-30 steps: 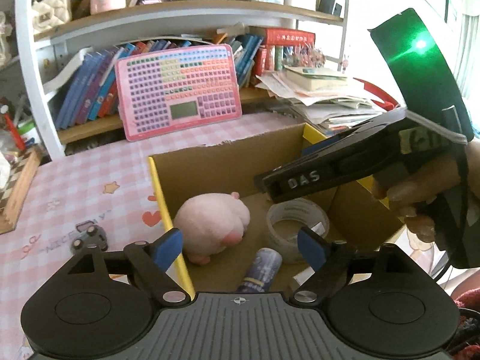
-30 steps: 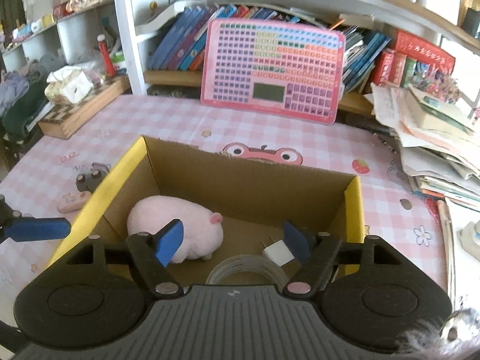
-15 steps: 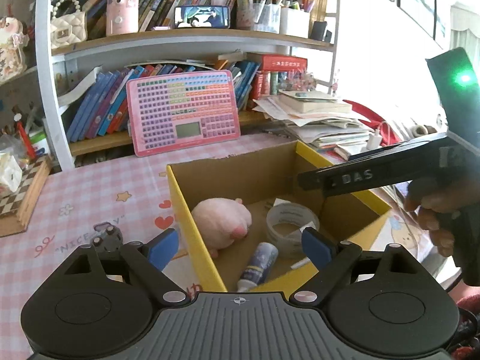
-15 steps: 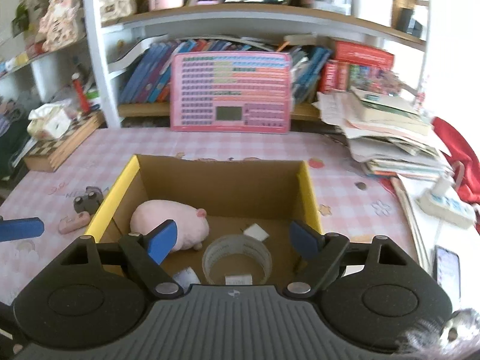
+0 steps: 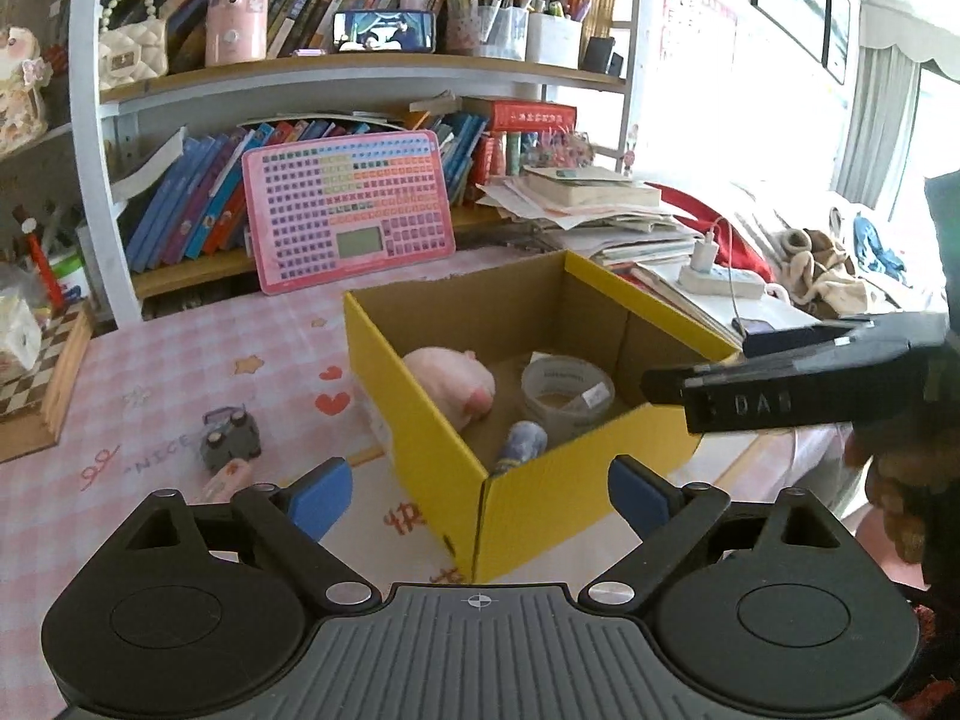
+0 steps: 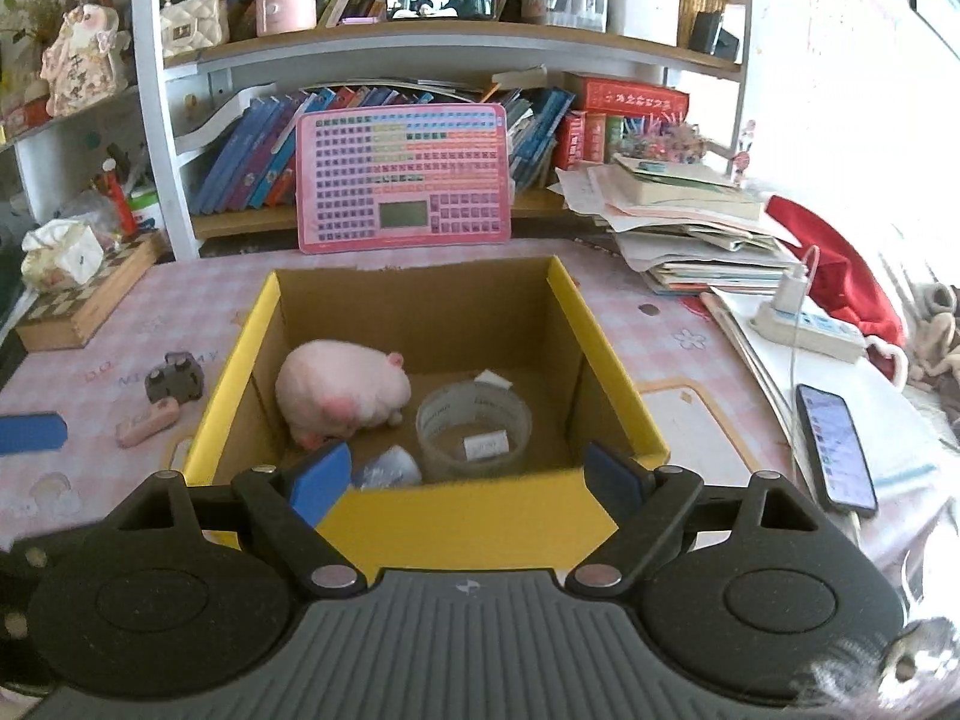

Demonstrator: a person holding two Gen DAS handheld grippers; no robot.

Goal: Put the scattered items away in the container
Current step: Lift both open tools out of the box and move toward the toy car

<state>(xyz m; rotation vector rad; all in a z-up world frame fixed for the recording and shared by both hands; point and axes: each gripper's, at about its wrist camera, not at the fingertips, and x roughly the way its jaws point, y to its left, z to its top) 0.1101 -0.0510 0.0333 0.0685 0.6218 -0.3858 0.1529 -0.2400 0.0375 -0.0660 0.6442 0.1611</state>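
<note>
- Hovering low in frame, left gripper (image 5: 478,489) has jaws wide and opening, blue pads (image 5: 318,493) clear of everything; only the near corner of the yellow cardboard box with brown inside (image 5: 540,498) shows between them, untouched.
- Right gripper (image 6: 465,477) jaws wide too, holding nothing, pads in front of the box's near wall (image 6: 480,516).
- In left wrist view, right gripper's black body (image 5: 780,384) sticks in from right edge, a hand (image 5: 894,480) on its handle.
- Box sits centre frame on pink checked tablecloth (image 6: 678,324).
- Inside box: pink plush pig (image 6: 342,393) at left side, clear tape roll (image 6: 474,423) just right of it, blue-white tube-shaped item (image 6: 387,468) by near wall, small white item (image 6: 493,380) at back behind tape.
- Outside box, left of it on cloth: small grey toy car (image 6: 175,377) and pale pink small oblong item (image 6: 147,422), just beside each other.
- Pink keyboard-style learning pad (image 6: 403,180) leans on bookshelf, upper centre.
- Paper and book pile (image 6: 684,222) at right; black smartphone (image 6: 835,447) lower right; white power strip (image 6: 807,324) above it.
</note>
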